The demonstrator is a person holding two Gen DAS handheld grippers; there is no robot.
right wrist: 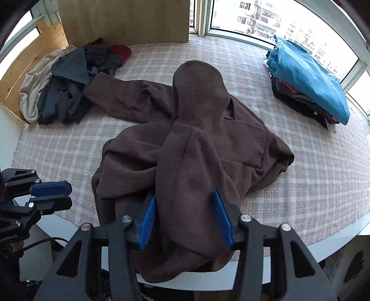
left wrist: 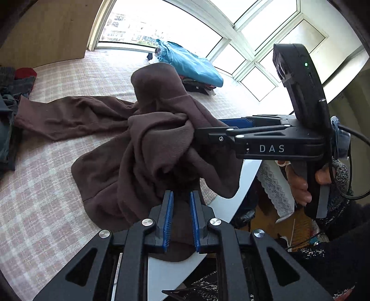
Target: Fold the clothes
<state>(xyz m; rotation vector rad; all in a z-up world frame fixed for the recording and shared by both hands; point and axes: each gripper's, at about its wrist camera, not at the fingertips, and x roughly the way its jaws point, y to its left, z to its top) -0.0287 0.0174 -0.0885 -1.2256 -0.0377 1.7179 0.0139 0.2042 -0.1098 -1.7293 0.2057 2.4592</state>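
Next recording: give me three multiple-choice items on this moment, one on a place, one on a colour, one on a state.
1. Where does the blue-topped folded stack lie?
A. by the window
B. on the floor
C. on a chair

2. What colour is the fleece garment being handled?
A. cream
B. brown
C. red

3. How is the right tool?
A. open and empty
B. shut on the fleece garment
C. out of view

Key: 1 A, the stack sits right beside the panes. 2 B, the fleece is dark brown throughout. 3 B, the left wrist view shows its fingers pinching lifted fabric.
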